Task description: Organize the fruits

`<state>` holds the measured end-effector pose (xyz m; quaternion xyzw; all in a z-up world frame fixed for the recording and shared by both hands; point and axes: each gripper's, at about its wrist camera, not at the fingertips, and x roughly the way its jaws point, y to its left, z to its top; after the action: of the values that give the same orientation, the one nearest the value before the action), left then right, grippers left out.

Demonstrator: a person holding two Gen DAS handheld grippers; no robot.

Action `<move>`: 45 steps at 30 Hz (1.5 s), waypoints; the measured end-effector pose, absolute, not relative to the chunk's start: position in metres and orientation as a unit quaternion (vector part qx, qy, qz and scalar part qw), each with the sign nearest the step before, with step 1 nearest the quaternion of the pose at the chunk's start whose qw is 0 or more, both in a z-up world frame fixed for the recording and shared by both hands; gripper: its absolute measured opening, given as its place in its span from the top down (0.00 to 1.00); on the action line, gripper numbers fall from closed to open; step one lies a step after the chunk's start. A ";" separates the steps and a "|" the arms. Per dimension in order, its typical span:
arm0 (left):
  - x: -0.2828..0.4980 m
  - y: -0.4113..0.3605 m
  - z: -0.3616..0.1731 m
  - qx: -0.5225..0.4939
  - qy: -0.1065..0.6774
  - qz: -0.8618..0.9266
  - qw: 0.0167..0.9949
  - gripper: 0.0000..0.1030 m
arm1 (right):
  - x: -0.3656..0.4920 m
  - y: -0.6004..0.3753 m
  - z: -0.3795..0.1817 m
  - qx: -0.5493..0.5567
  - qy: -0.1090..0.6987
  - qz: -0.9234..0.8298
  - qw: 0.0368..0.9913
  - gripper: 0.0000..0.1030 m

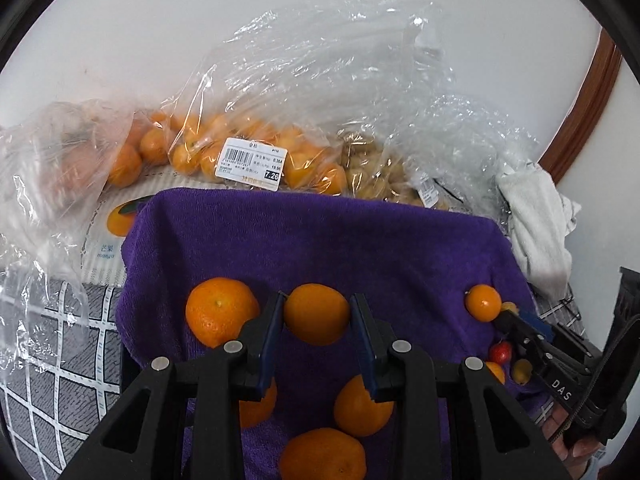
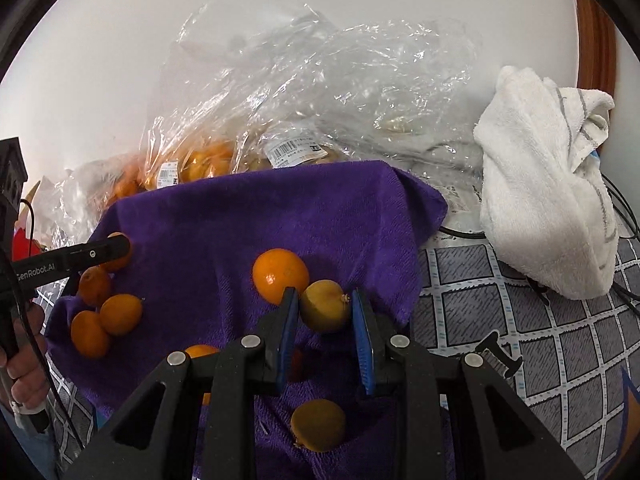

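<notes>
On the purple towel [image 1: 320,240]: we see loose oranges and small fruits scattered.
Left tongs [image 1: 318,312]: we have them closed on an orange [image 1: 316,314], near the towel's middle.
Right tongs [image 2: 325,308]: we have them closed on a yellow fruit [image 2: 325,306], toward the towel's right edge.
Far bag [image 1: 256,148]: clear plastic with a price label, full of small oranges.
Right bag [image 1: 380,180]: clear, holding tan pieces; we cannot tell what.
Far right: a white cloth [image 2: 548,176].

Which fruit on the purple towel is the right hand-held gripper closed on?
The right hand-held gripper holds the pale yellow fruit with the small stem nub. The rounder orange one touching it sits outside the jaws.
</notes>
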<state>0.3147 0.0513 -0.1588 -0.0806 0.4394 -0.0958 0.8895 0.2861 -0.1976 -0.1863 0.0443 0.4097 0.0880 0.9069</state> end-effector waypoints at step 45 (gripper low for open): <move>0.180 0.051 -0.063 -0.017 0.388 -0.070 0.919 0.26 | 0.129 -0.182 -0.037 0.002 0.361 0.038 0.932 0.22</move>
<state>0.1795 0.0509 -0.0625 -0.0169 0.3882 -0.0701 0.9188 0.1292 -0.1821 -0.0365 0.0021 0.3607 0.0380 0.9319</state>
